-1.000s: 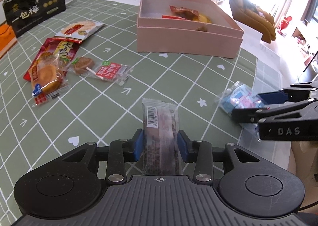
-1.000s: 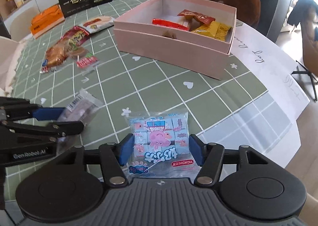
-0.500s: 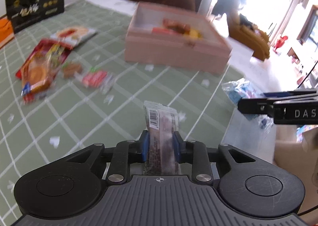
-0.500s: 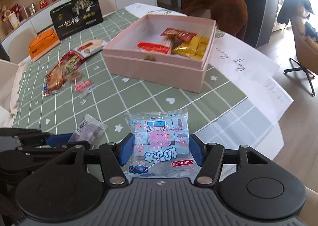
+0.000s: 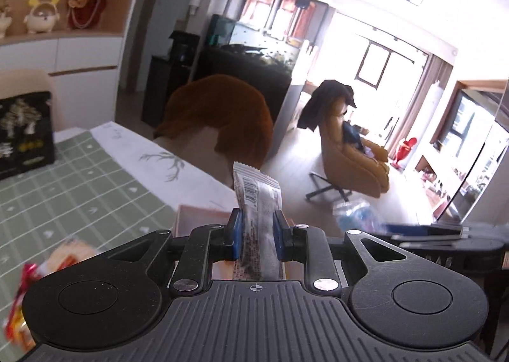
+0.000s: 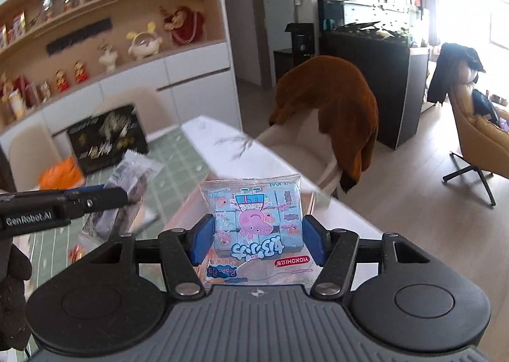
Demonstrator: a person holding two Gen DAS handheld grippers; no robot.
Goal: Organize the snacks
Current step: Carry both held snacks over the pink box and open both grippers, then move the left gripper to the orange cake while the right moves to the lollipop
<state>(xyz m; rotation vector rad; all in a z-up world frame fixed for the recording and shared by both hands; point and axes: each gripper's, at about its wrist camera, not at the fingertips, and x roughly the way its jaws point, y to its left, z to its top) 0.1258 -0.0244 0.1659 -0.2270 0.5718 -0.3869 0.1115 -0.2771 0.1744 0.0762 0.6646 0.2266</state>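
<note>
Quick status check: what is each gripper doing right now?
Left gripper: shut on the barcode snack packet.
Right gripper: shut on the blue Peppa Pig packet.

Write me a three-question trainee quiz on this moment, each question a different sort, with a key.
1. True or false: the left gripper is shut on a narrow dark snack bar.
2. Multiple choice: the right gripper holds
A. a yellow biscuit pack
B. a light blue Peppa Pig candy packet
C. nothing
3. Fill in: the brown plush toy is draped over the back of a ____.

Key
1. True.
2. B.
3. Chair: the cream chair beyond the table's far edge.
</note>
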